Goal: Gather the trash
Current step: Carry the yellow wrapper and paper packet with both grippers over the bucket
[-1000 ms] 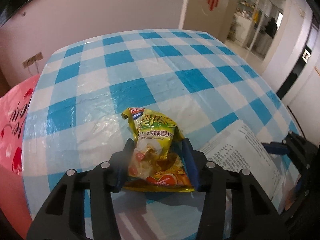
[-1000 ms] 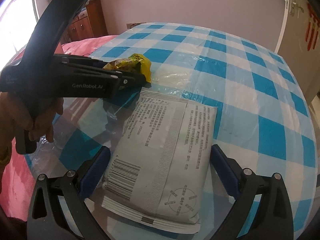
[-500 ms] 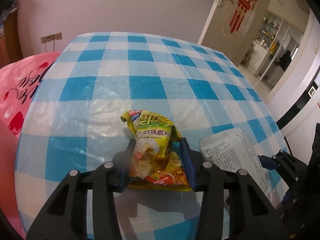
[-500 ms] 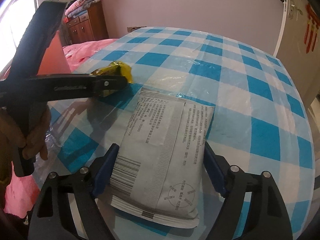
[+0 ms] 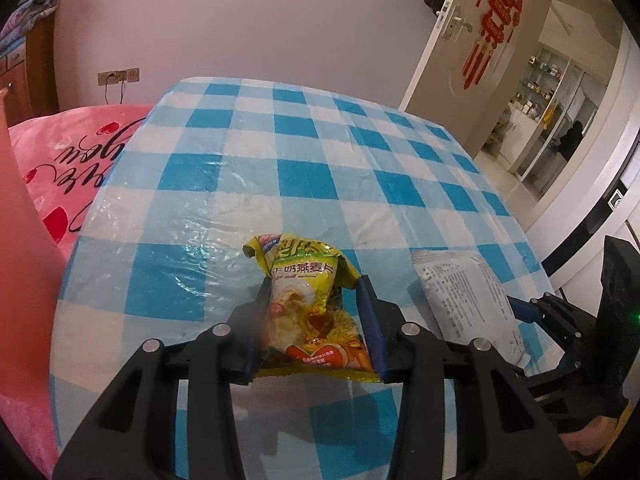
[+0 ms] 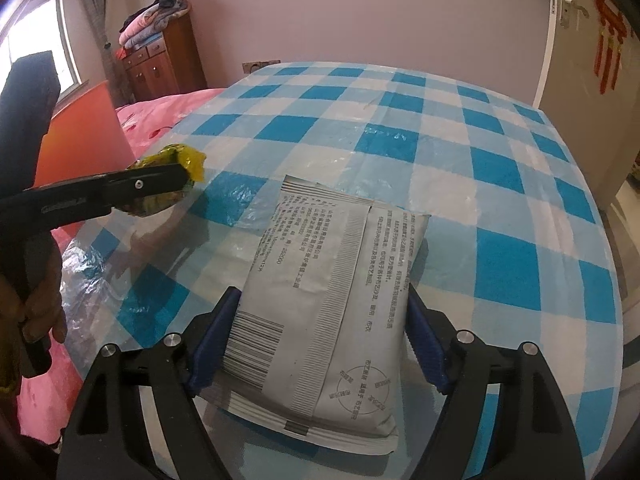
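Observation:
My left gripper (image 5: 314,284) is shut on a crumpled yellow snack wrapper (image 5: 310,300) and holds it above the blue-and-white checked table (image 5: 320,168). The wrapper (image 6: 176,160) also shows in the right wrist view, clear of the table, with its shadow below. My right gripper (image 6: 322,300) is shut on a grey printed packet (image 6: 332,272), its blue pads against both long edges. The packet (image 5: 464,296) shows at the right of the left wrist view.
A pink bedspread (image 5: 64,160) lies left of the table, with an orange panel (image 6: 80,136) beside it. A wooden cabinet (image 6: 164,64) stands at the back left. An open door (image 5: 448,40) is at the back right.
Both grippers have risen and tilted back, lifting the yellow wrapper and the grey packet off the table. The right jaws have closed in onto the packet's edges.

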Motion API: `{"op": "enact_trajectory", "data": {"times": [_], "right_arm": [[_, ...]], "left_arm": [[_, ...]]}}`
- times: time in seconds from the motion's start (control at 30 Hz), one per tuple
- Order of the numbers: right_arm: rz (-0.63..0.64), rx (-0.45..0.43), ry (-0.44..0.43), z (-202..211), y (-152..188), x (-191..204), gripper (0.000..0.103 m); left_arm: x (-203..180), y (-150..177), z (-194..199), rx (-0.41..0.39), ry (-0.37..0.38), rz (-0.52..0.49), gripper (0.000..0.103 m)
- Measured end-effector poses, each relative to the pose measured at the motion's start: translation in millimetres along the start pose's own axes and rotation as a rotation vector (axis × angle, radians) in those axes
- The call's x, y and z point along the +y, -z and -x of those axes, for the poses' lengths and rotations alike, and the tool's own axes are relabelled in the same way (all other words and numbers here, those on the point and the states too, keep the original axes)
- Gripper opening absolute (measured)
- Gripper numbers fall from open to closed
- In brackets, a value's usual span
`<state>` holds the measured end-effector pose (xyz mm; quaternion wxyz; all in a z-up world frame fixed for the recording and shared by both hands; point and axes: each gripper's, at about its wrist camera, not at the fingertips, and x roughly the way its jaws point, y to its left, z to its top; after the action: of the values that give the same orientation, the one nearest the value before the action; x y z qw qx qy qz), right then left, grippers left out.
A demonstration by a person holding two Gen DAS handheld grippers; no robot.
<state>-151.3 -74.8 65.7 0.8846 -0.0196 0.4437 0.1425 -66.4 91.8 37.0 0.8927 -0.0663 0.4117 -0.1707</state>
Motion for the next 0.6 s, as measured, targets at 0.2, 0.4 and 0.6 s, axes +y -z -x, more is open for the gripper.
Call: {"op": "enact_trajectory", "data": {"times": [0.2, 0.4, 0.6], "right_arm": [[0.004, -0.022, 0.003, 12, -4, 5, 0.078], [0.012, -0.048, -0.003, 25, -14, 11, 0.078], [0.006, -0.061, -0.029, 33, -31, 17, 0.078]], "left_arm": [[6, 0, 16, -0.034, 0.007, 0.022, 0.041], [7, -8, 41, -0.085, 0.0, 0.014, 0.041], [8, -25, 71, -0.145, -0.029, -0.009, 0.041]]}}
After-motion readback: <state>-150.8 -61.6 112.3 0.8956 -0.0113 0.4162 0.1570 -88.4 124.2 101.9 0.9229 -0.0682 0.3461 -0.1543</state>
